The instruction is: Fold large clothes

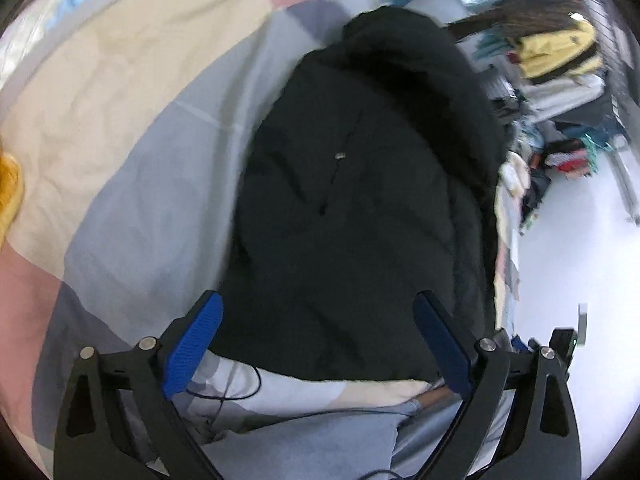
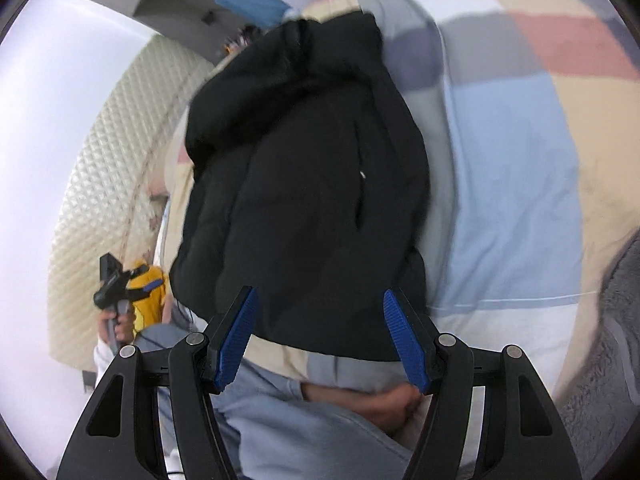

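A black padded jacket [image 1: 360, 184] lies folded in a long bundle on the patchwork bed cover [image 1: 140, 184]; it also shows in the right wrist view [image 2: 308, 184]. My left gripper [image 1: 320, 308] is open and empty, held above the jacket's near end, with its blue pads [image 1: 196, 344] wide apart. My right gripper [image 2: 320, 304] is open and empty too, above the same near edge. The left gripper also shows at the left of the right wrist view [image 2: 114, 280], held in a hand.
The bed cover [image 2: 508, 184] spreads to the right in blue, beige, pink and grey patches. A quilted headboard [image 2: 116, 168] stands left. Piled clothes [image 1: 560, 92] and white floor [image 1: 568, 248] lie beyond the bed edge. My grey-trousered legs [image 2: 304, 432] are below.
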Available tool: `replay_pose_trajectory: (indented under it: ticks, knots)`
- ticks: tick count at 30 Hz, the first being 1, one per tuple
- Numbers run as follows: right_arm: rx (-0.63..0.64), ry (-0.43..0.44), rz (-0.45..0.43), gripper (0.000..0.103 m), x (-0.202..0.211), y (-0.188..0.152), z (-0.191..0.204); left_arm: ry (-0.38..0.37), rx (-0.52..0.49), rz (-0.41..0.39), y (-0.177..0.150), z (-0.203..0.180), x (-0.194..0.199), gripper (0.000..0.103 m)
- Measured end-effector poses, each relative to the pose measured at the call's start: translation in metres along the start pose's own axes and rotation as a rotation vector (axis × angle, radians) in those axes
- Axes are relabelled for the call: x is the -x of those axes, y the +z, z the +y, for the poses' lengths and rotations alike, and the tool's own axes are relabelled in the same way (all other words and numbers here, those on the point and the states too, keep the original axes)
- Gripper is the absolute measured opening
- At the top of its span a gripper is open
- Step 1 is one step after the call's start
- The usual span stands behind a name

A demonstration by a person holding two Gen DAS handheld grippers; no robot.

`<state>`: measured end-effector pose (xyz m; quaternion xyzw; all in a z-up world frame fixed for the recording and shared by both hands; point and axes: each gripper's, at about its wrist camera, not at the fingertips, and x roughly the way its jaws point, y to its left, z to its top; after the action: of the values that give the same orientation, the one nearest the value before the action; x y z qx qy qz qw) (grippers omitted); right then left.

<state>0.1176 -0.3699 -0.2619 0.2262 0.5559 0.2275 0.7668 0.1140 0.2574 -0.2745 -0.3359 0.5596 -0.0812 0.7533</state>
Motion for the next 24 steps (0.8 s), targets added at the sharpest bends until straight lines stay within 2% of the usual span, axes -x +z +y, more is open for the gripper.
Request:
replay_pose_trajectory:
  ticks: [3, 7, 11, 15, 21, 22, 24]
  knots:
    - [-0.019, -0.010, 0.062, 0.064, -0.019, 0.003, -0.019, -0.004, 0.057, 0.058, 0.007, 0.011, -0.018, 0.089]
    - [-0.047, -0.028, 0.142, 0.069, -0.042, 0.009, -0.040, 0.006, 0.093, 0.100, 0.020, 0.018, -0.033, 0.089]
    - [-0.058, -0.007, 0.206, 0.071, -0.065, 0.016, -0.052, 0.008, 0.109, 0.146, 0.025, 0.022, -0.047, 0.086]
    - [-0.011, 0.052, 0.269, 0.073, -0.088, 0.021, -0.047, -0.014, 0.102, 0.165, 0.027, 0.019, -0.055, 0.074]
    - [0.120, 0.104, 0.284, 0.075, -0.089, 0.026, -0.007, 0.005, -0.021, 0.133, 0.022, -0.001, -0.047, 0.044]
    - [0.125, 0.120, 0.274, 0.075, -0.086, 0.027, -0.003, -0.011, -0.039, 0.121, 0.020, -0.004, -0.043, 0.037]
    - [0.134, 0.162, 0.255, 0.076, -0.080, 0.029, 0.003, -0.060, -0.073, 0.096, 0.016, -0.011, -0.035, 0.034]
